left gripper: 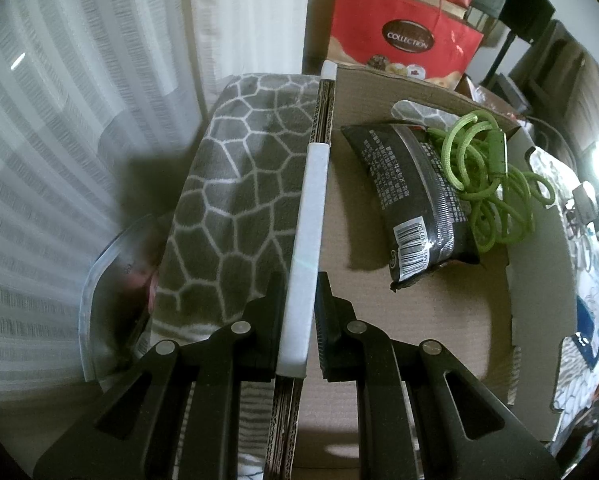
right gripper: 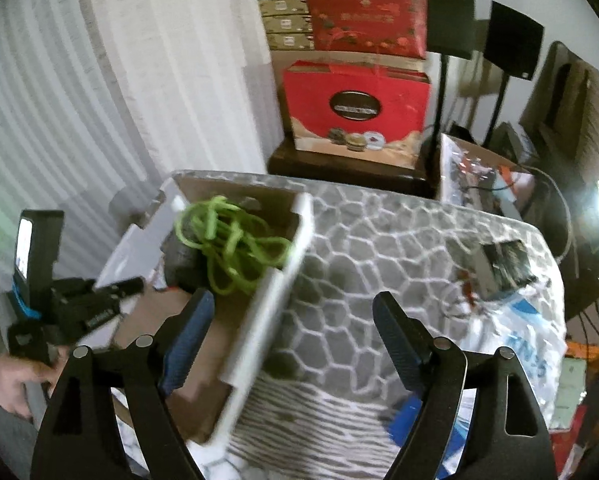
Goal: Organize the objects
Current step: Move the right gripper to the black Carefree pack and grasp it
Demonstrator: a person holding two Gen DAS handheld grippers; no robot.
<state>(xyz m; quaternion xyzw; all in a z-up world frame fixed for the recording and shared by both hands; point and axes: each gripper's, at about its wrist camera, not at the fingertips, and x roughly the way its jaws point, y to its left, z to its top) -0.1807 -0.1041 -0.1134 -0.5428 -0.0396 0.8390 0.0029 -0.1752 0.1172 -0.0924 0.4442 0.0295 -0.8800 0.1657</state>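
Observation:
A cardboard box (left gripper: 411, 312) with white edges sits on a grey hexagon-patterned cloth (left gripper: 235, 184). Inside lie a black snack packet (left gripper: 415, 196) and a coiled green cord (left gripper: 491, 176). My left gripper (left gripper: 299, 320) is shut on the box's left wall (left gripper: 307, 232), one finger on each side. In the right wrist view the box (right gripper: 259, 312), the green cord (right gripper: 227, 240) and the left gripper (right gripper: 99, 300) show at left. My right gripper (right gripper: 295, 344) is open and empty above the cloth (right gripper: 379, 248), by the box's right wall. A small dark packet (right gripper: 503, 264) lies on the cloth at right.
A clear plastic container (left gripper: 111, 292) sits left of the cloth. Red gift boxes (right gripper: 355, 108) are stacked behind the table. A white and blue plastic bag (right gripper: 527, 344) lies at the cloth's right edge. Curtains (right gripper: 79, 100) hang at left; clutter and speaker stands (right gripper: 499, 80) are at right.

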